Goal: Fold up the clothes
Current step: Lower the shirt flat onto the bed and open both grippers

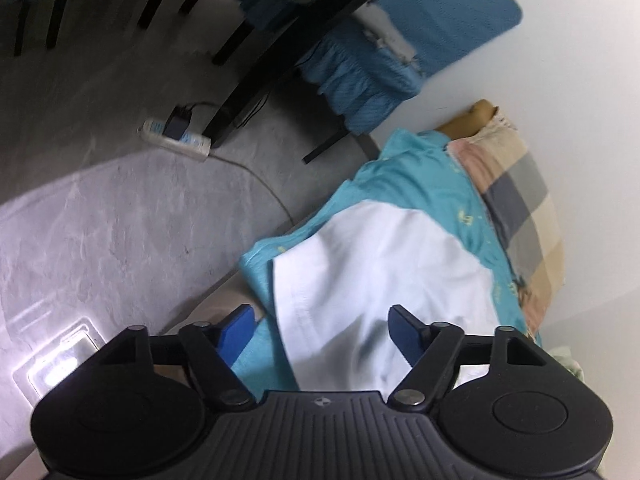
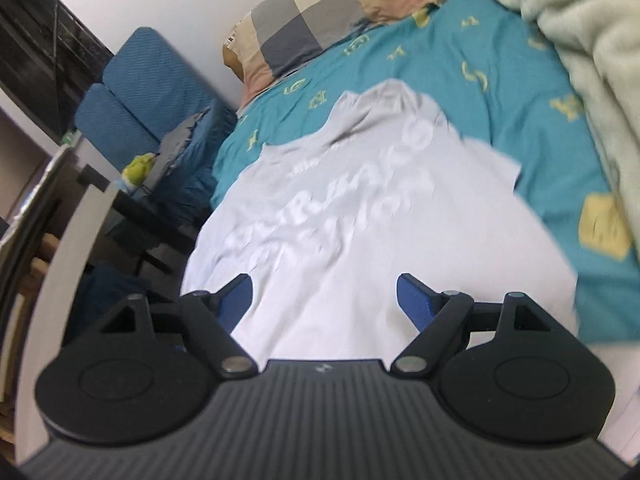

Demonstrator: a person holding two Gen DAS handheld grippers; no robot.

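A white T-shirt (image 2: 344, 216) with faint white lettering lies spread on the teal bedsheet (image 2: 500, 92), its collar end toward the pillow. In the left wrist view the same white T-shirt (image 1: 380, 268) hangs near the bed's edge over the sheet (image 1: 420, 176). My left gripper (image 1: 320, 328) hovers above the shirt's near part with its blue pads apart and nothing pinched between them. My right gripper (image 2: 324, 296) is open over the shirt's near hem, jaws wide, not touching the cloth as far as I can see.
A checked pillow (image 2: 320, 20) lies at the head of the bed by the white wall. A pale green blanket (image 2: 580, 40) is heaped at the right. Blue-cushioned chairs (image 1: 400, 40) and a dark table stand beside the bed. A power strip (image 1: 176, 136) with cable lies on the grey floor.
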